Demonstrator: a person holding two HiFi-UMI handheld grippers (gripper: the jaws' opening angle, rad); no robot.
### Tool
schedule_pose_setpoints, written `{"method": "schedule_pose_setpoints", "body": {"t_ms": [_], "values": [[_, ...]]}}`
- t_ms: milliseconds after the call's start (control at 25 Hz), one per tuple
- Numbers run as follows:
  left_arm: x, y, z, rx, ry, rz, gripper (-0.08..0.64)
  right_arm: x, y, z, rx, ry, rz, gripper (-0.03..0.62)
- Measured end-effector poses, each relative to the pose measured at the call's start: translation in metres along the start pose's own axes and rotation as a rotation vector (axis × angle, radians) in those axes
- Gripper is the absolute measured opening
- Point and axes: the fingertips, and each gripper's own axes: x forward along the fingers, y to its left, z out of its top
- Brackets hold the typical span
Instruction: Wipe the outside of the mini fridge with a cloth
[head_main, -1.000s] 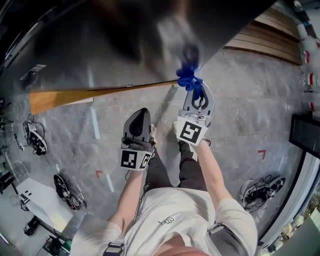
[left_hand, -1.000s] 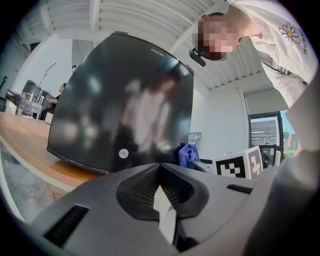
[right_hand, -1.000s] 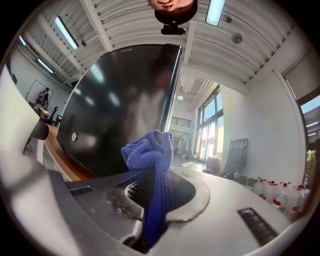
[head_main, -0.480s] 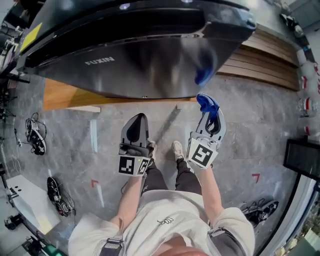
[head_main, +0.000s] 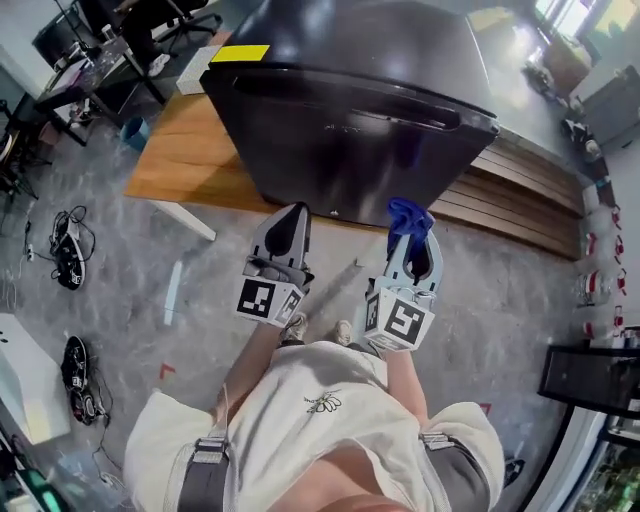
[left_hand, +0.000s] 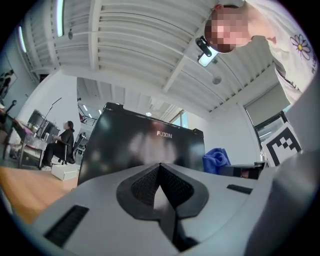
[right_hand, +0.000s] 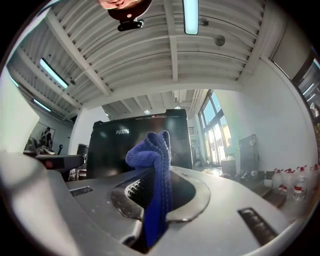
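Head view, near first: holding two grippers side by side, just short of the mini fridge (head_main: 350, 150) front. Clamping one blue cloth (head_main: 408, 215) in right gripper (head_main: 410, 232), tuft poking past the tips toward the fridge, probably not touching yet. Pinching left gripper (head_main: 292, 215) closed on nothing. Facing one fridge, dead ahead; needing a forward reach.

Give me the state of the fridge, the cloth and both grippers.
mini fridge: door shut, standing upright on the wooden platform.
cloth: bunched up, clamped between jaws.
left gripper: jaws together, nothing in them.
right gripper: shut on the cloth.
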Motion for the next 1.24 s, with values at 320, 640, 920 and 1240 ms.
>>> {"method": "schedule_pose_setpoints", "body": {"t_ms": [320, 640, 920, 1240], "values": [[-0.032, 0.049, 0.024, 0.068, 0.066, 0.031, 0.005, -0.003, 0.062, 0.016, 0.006, -0.005, 0.097, 0.061], [-0.037, 0.066, 0.035, 0.059, 0.066, 0.026, 0.005, -0.006, 0.090, 0.011, -0.015, 0.015, 0.126, 0.061], [-0.035, 0.061, 0.033, 0.051, 0.070, 0.009, 0.005, -0.004, 0.090, 0.007, -0.026, 0.028, 0.130, 0.061], [-0.043, 0.061, 0.026, 0.038, 0.075, 0.013, 0.005, -0.009, 0.095, -0.001, -0.030, 0.050, 0.142, 0.061]]}}
